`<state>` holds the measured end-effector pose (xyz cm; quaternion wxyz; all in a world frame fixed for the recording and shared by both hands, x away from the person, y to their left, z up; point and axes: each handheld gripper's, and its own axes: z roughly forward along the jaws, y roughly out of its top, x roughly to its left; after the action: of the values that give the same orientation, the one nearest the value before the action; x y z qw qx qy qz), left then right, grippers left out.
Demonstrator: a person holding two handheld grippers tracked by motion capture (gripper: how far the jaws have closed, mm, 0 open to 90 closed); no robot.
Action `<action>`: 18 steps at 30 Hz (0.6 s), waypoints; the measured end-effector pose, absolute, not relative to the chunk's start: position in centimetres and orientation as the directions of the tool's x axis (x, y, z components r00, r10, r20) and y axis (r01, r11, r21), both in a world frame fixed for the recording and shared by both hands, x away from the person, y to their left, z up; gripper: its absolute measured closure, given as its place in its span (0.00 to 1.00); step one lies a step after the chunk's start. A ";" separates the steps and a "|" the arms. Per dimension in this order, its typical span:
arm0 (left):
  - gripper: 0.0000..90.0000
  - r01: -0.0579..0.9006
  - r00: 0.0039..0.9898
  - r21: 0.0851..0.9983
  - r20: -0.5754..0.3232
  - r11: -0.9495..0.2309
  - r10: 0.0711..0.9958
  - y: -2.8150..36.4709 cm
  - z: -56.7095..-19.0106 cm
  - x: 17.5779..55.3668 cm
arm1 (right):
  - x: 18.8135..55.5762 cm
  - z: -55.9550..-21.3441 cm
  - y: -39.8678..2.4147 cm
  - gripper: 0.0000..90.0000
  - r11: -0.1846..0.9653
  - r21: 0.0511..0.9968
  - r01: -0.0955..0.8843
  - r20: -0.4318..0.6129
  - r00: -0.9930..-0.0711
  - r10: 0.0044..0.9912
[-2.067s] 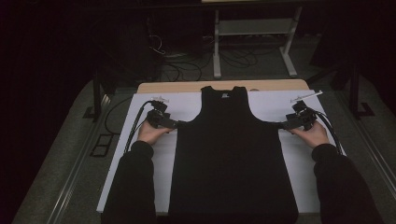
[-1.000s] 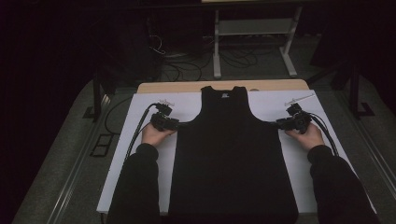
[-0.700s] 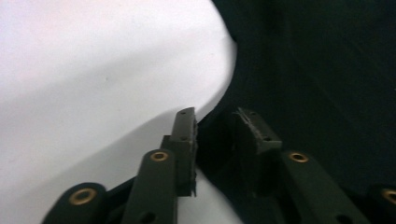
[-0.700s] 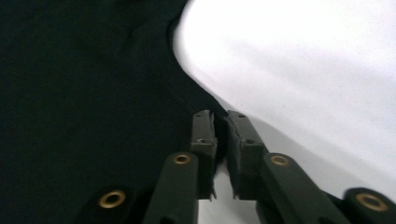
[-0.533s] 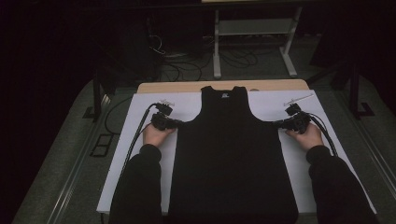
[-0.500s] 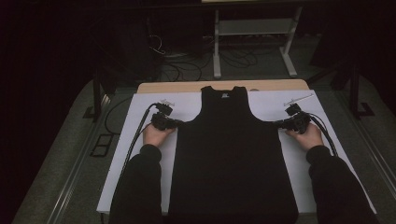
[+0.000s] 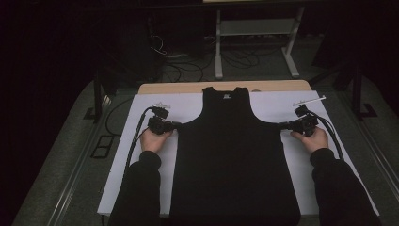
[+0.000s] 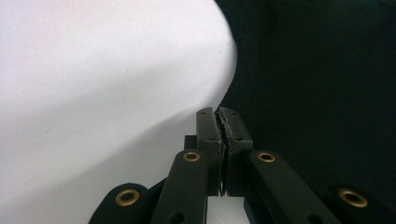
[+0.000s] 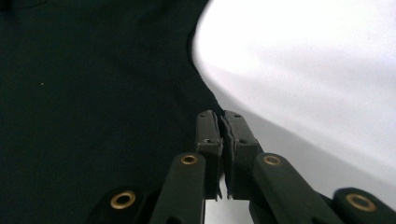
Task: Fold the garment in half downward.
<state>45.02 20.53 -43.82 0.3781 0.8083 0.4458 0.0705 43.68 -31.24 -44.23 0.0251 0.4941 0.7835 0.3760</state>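
A black sleeveless top (image 7: 233, 160) lies flat, neck away from the person, on a white sheet (image 7: 141, 155) covering the table (image 7: 226, 86). The left gripper (image 7: 176, 125) sits at the top's left side edge, just below the armhole; its jaws have just been closing and now stand pressed together, and in the left gripper view (image 8: 218, 116) the pads meet right at the fabric edge, apparently pinching it. The right gripper (image 7: 283, 125) mirrors this at the right side edge; its jaws have also just been closing and, in the right gripper view (image 9: 219, 116), they are together at the hem line where black cloth meets white sheet. Both hands rest low on the sheet. Cables trail from each gripper toward the person.
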 end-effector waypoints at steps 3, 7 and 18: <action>0.96 0.655 0.597 0.690 -0.224 -0.308 0.770 20.6 -43.3 44.8 | 43.5 -44.1 -31.3 0.94 0.226 0.617 0.754 0.335 -0.511 0.792; 0.96 0.651 0.593 0.702 -0.233 -0.289 0.771 20.6 -42.6 44.4 | 43.0 -43.8 -31.3 0.94 0.218 0.628 0.747 0.338 -0.514 0.789; 0.96 0.638 0.593 0.738 -0.289 -0.220 0.752 21.4 -41.5 42.7 | 41.2 -42.4 -31.3 0.94 0.183 0.660 0.729 0.369 -0.526 0.767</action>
<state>42.72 21.38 -41.48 0.4367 0.7783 0.4465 0.0651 41.23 -31.34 -42.40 0.0226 0.4865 0.7686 0.4148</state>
